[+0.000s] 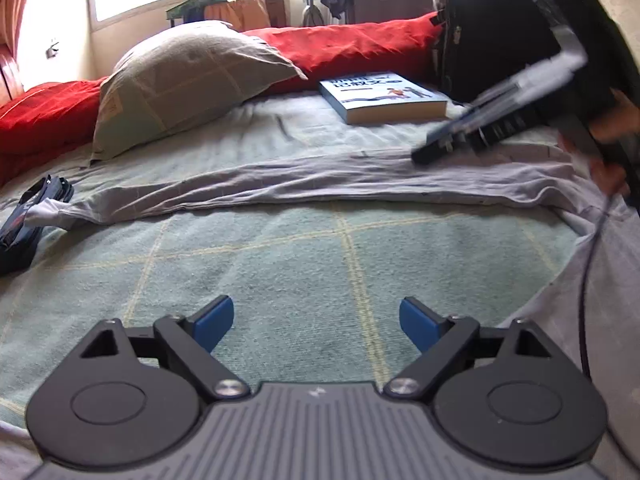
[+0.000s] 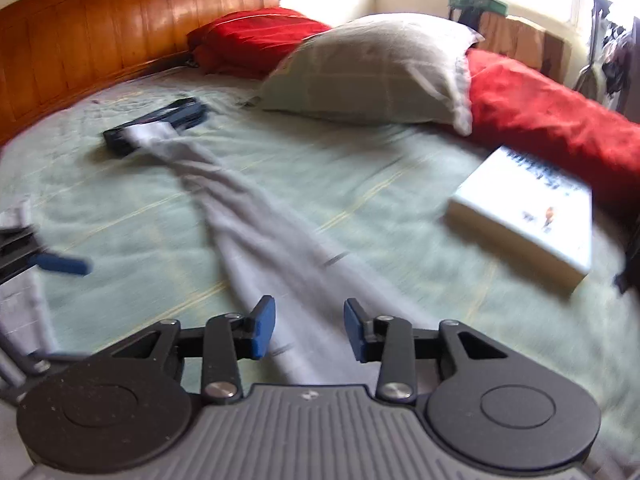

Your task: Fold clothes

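Grey garment (image 1: 320, 184) across green checked bedspread (image 1: 280, 264), beyond wide-apart left gripper (image 1: 316, 322) fingers (image 1: 214, 322)

Both grippers (image 1: 316, 326) (image 2: 310, 330): black linkage, blue pads, silver screws, ribbed grey housing.

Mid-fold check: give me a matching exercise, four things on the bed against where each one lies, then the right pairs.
Things:
1. grey checked pillow
2. blue-and-white paperback book
3. long grey garment
4. dark flat case

Places:
A. stretched across the green bedspread
B. under the garment's far end
C. propped on the red bolster
D. flat beside the red bolster, clear of the garment

Pairs: 1-C, 2-D, 3-A, 4-B
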`<state>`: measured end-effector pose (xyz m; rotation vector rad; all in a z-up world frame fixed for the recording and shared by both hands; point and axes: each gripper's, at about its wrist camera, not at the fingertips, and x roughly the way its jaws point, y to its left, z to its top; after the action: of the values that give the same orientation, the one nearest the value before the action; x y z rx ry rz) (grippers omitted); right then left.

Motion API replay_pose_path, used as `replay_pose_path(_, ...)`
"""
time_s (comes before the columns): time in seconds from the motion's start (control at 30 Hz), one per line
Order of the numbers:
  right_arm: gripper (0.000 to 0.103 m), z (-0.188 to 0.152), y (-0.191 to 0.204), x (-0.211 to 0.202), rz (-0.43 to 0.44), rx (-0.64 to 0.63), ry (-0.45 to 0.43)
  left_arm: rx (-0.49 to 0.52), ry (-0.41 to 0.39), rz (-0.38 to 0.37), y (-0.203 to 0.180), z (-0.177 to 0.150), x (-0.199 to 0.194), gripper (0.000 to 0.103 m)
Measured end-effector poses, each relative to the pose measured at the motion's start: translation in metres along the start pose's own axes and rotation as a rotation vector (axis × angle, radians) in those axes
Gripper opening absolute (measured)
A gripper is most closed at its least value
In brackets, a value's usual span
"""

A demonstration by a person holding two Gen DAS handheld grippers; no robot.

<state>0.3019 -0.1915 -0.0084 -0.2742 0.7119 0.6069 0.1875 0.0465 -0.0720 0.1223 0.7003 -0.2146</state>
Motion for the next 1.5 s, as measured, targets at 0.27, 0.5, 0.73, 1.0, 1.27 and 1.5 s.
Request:
replay_pose_path(0.27,0.042,0.0,-0.035,0.021,-0.005,-0.032,0.001,-0.043,-0.021,-0.036,-0.002,-0.003,0.008,0.091)
replay_pose_path(0.5,0.042,-0.029,0.025,0.014,0.171,-0.256,0.003,-0.056,-0.012,-0.039,-0.003,-0.005,0.012,0.094)
replay_pose_path(0.73,0.005,-0.034,0.031,0.009,0.212,-0.231,0.024,-0.059,-0.013,-0.04,-0.002,-0.006,0.011,0.095)
replay_pose_path(1.0,0.025,-0.027,0.018,-0.012,0.306,-0.176,0.032,-0.069,-0.017,-0.049,-0.001,-0.007,0.011,0.097)
replay_pose_path(1.27,0.033,0.01,-0.051,0.022,0.099,-0.108,-0.005,-0.07,-0.018,-0.054,-0.001,-0.008,0.012,0.098)
replay_pose_path(1.5,0.034,-0.007,-0.068,0.065,0.148,-0.071,0.065,-0.08,-0.016,-0.069,0.001,-0.009,0.013,0.1)
